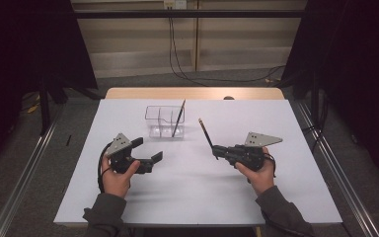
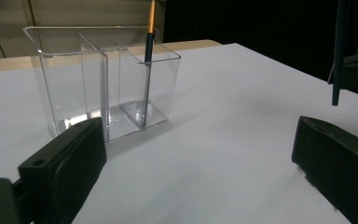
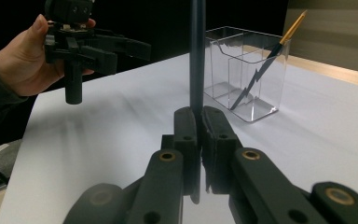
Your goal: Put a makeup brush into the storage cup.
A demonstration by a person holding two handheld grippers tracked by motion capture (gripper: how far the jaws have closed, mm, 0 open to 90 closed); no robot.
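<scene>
A clear plastic organiser with several compartments stands at the table's middle back. One dark pencil with a gold end leans in its right compartment. My right gripper is shut on a second dark pencil, whose free end rises toward the organiser's right side. In the right gripper view that pencil stands upright between the closed pads. My left gripper rests left of centre, open and holding nothing. In the left gripper view the organiser and its leaning pencil lie ahead of the spread jaws.
The white table top ends in a wooden strip at the back. Black curtains and metal rails flank both sides. Cables trail on the floor behind. The other hand's gripper appears at the upper left of the right gripper view.
</scene>
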